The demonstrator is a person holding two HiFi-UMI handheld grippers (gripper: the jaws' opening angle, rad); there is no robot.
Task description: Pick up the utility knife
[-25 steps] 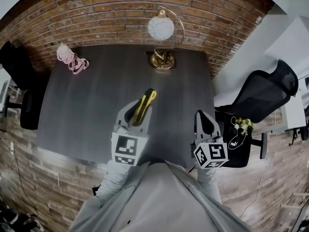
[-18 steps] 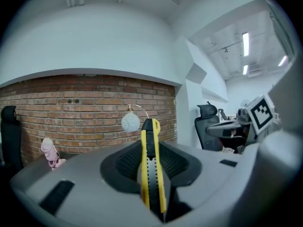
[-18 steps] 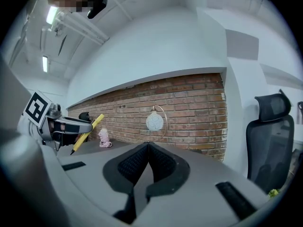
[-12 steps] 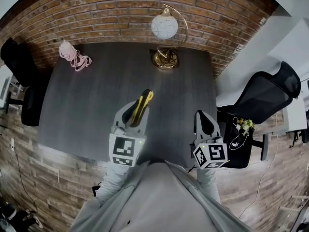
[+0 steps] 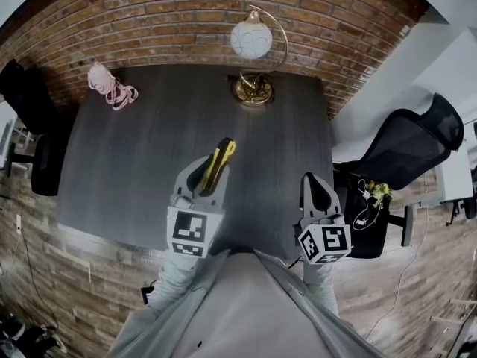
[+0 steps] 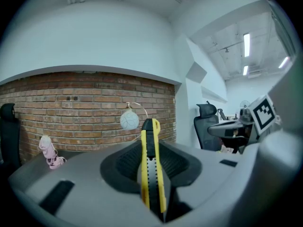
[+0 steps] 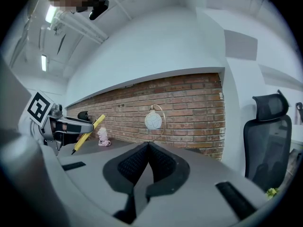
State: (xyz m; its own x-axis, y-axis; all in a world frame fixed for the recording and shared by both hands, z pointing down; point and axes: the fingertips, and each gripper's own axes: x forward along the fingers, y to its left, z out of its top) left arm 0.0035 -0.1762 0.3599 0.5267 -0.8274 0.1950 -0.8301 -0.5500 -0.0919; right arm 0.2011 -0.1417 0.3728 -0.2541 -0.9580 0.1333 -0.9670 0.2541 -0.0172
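Knife [image 5: 220, 159]: yellow and black, clamped in the left gripper [image 5: 209, 171] over the table [image 5: 127, 170], toward its 6 o'clock edge. Long axis runs along the jaws, far end out past the fingertips toward 12–1 o'clock, at the lamp [image 5: 252, 47]. Right gripper [image 5: 313, 179] sits at 3 o'clock of the left one, well apart, with nothing in it.

Left gripper view: jaws part closed, pads pressing both sides of the knife. It stands edge-up between them, ridged slider facing the camera, far end rising toward 12.

Right gripper view: jaws together, pads meeting, empty. Left gripper shows at 9 o'clock, knife slanting from it toward 1 o'clock, seemingly clear of the table.

Judgement: pick looks done and the left hand has it, so no regrasp is needed. The long forward overhang could pivot if the grip slackens.
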